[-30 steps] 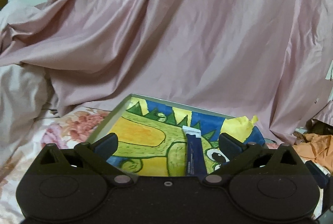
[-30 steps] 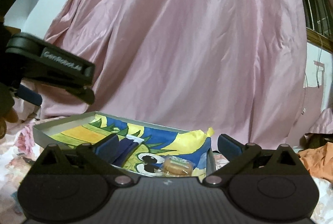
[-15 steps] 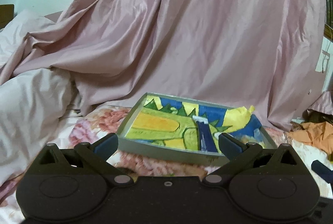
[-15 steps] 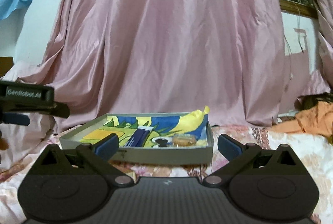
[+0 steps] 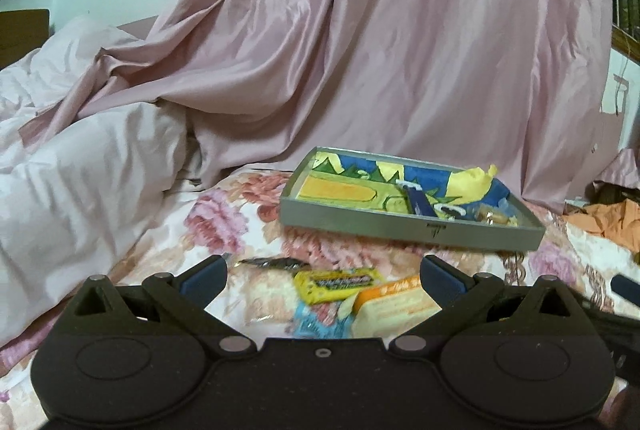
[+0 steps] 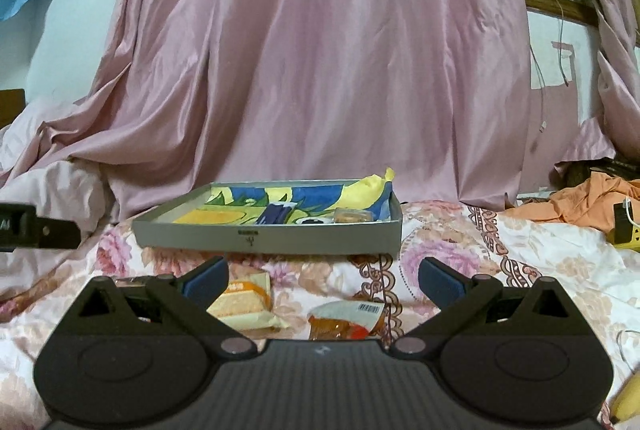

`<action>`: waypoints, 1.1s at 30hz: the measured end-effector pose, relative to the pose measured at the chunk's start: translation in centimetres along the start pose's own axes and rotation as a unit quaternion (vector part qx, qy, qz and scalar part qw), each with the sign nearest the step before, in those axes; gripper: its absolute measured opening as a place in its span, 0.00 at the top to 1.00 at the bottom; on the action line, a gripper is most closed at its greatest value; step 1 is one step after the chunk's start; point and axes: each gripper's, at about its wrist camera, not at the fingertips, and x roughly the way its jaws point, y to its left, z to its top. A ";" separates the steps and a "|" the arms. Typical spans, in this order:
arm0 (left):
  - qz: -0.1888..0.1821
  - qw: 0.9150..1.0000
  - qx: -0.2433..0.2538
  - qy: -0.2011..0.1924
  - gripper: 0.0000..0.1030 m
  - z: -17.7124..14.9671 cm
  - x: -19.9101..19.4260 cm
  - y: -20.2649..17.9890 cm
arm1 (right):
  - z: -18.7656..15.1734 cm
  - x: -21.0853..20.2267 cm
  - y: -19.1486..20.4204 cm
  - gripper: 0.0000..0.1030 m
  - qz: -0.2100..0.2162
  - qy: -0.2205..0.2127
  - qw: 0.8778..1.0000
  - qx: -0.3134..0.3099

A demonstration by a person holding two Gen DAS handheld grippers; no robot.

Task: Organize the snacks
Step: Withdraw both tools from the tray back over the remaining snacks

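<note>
my left gripper (image 5: 322,272) wide open, empty, right gripper (image 6: 322,272) wide open, empty, grey tray (image 6: 304,236) at 12 o'clock holding blue stick pack (image 6: 276,213) and wrapped pastry (image 6: 352,216), yellow bar (image 5: 336,284) and orange-white packet (image 6: 244,300) on floral sheet (image 6: 480,262) between fingers

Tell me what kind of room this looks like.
Most likely a bedroom, with the work done on a bed: a floral bedsheet lies under the tray, a rumpled pale quilt is bunched at the left, and loose orange clothing lies at the right.
</note>
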 end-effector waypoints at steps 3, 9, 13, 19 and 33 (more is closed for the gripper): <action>0.002 1.000 0.004 0.000 0.01 -1.0 -0.7 0.5 | -0.4 -0.7 0.3 0.00 -0.002 0.007 1.000 -0.003; -0.012 0.999 0.018 0.025 0.01 -2.9 -1.2 1.1 | -1.1 -1.1 0.2 0.00 -0.007 0.065 0.998 0.023; -0.023 0.998 0.027 0.053 0.01 -4.2 -1.0 1.5 | -1.9 -0.6 0.7 0.00 -0.010 0.115 0.993 0.015; -0.026 0.995 0.044 0.090 0.01 -6.0 -0.3 1.7 | -3.0 0.8 1.4 0.00 -0.011 0.190 0.982 0.001; -0.042 0.991 0.060 0.112 0.01 -7.8 -0.4 1.6 | -3.4 1.3 2.3 0.00 -0.004 0.218 0.976 -0.021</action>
